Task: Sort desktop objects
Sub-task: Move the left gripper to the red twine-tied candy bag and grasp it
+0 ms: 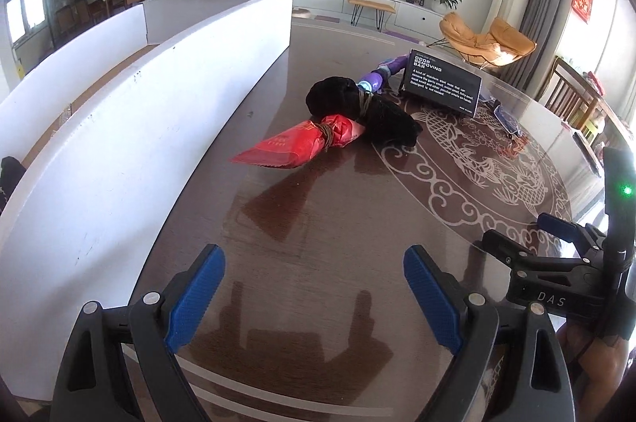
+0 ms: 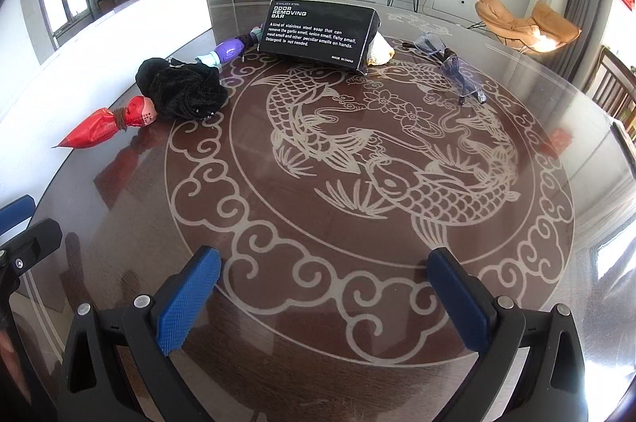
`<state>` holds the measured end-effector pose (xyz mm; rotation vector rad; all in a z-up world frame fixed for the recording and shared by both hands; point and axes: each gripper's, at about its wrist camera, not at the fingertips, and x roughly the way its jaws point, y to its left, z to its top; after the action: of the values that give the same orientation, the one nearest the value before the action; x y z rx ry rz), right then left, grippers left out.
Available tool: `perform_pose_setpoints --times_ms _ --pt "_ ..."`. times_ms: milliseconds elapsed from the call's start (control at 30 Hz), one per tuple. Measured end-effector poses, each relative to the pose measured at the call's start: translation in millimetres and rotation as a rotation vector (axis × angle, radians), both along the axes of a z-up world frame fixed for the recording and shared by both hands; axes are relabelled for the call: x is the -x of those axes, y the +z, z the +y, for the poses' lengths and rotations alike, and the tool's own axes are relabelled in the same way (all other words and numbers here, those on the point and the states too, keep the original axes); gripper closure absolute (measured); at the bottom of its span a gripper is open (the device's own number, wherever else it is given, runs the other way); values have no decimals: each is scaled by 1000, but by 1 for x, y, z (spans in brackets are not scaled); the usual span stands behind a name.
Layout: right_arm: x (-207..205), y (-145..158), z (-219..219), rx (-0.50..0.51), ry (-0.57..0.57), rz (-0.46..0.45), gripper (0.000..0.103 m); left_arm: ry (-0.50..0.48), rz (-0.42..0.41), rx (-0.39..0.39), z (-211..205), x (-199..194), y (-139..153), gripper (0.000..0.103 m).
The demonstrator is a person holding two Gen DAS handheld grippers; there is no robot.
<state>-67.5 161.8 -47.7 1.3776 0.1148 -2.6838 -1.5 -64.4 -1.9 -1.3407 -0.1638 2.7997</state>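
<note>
The left claw [image 1: 314, 296] hangs low over the dark round bench [image 1: 326, 207] with its blue pads spread wide and nothing between them. It points toward the red packet [image 1: 300, 145], which lies ahead, tied at the neck with cord and touching the black fabric bundle [image 1: 365, 105]. Judging from that line, the packet is the likely next pick: it is the nearest loose item and sits just beside the white cardboard box [image 1: 131, 119], whose tall wall runs along the left edge of the bench, probably the place sorted things go.

The right claw [image 2: 324, 296] is likewise apart and empty, held over the carp pattern near the bench's front edge, well clear of every object; it seems parked so the left side can work unobstructed.

Farther back, a purple toy [image 2: 228, 49] lies behind the bundle, and a black carton printed "ODOR REMOVING BAR" [image 2: 318, 34] stands tilted, with a pale lumpy object [image 2: 379, 53] tucked behind it. Clear safety glasses [image 2: 457, 64] rest to the right, apart from the rest. All of these remain on the bench, unsorted.
</note>
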Motion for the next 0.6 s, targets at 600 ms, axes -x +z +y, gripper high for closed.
perform_pose_setpoints --times_ms 600 --pt "1 -1 0 0 0 0 0 -159 -27 201 24 114 3 11"
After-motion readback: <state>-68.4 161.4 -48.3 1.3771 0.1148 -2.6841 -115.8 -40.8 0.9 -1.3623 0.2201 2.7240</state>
